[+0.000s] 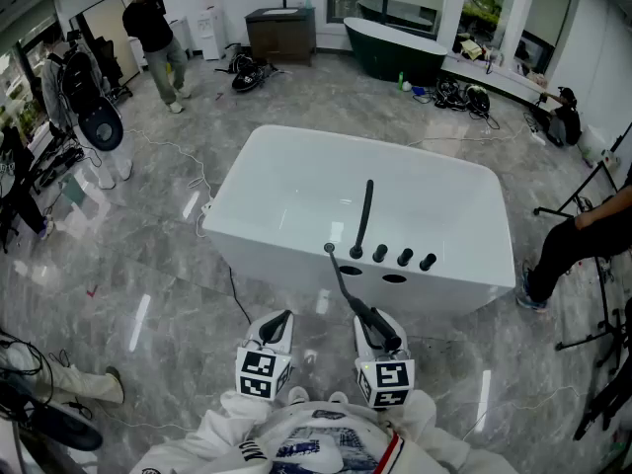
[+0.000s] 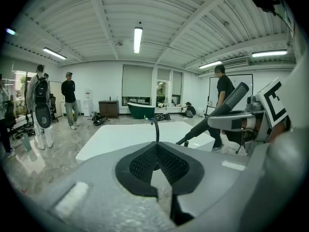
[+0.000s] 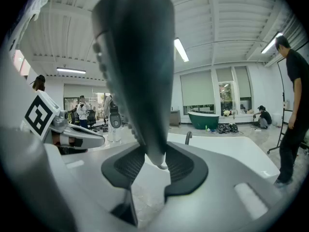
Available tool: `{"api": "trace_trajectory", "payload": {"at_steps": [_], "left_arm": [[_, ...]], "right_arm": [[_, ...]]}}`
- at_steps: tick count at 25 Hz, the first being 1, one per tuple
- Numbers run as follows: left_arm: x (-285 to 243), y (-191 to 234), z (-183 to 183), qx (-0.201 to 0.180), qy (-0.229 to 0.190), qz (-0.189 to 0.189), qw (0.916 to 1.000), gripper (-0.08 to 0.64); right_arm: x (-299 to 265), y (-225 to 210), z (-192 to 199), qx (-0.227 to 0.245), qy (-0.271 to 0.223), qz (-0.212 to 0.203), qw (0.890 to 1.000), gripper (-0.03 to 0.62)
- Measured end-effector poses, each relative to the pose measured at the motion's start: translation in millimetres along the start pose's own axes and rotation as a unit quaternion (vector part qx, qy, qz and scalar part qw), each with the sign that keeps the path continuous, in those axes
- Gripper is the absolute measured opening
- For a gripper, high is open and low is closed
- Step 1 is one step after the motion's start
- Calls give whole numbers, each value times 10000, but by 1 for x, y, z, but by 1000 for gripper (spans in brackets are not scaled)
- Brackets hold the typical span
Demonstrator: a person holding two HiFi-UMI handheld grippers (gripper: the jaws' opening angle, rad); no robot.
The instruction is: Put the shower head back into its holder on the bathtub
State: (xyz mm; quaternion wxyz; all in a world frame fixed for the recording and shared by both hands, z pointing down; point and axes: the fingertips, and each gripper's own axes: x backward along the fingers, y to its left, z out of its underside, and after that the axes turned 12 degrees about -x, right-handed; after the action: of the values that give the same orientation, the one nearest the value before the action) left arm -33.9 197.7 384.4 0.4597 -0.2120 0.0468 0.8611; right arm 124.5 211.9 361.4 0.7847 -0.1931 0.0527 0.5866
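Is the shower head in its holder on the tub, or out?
Out. The right gripper has its fingers shut on the shower head, holding it in the air in front of the bathtub.

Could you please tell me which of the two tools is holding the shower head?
The right tool: its jaws clamp the black shower head, whereas the left tool is shut on nothing.

Clear above floor point(image 1: 178, 294) up to bathtub point(image 1: 296, 255); crowded on near rim by spout point(image 1: 365, 215), knobs point(image 1: 405, 257), hose point(image 1: 341, 276) beside holder holes point(image 1: 393, 277).
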Motion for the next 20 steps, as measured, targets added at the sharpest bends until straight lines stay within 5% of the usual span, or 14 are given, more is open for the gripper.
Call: {"api": "trace_trajectory", "payload": {"at_steps": [20], "left_arm": [[-6, 2, 7, 6, 48, 172, 9998, 0]], "right_arm": [[-3, 2, 0, -76, -66, 121, 9999, 137]]}}
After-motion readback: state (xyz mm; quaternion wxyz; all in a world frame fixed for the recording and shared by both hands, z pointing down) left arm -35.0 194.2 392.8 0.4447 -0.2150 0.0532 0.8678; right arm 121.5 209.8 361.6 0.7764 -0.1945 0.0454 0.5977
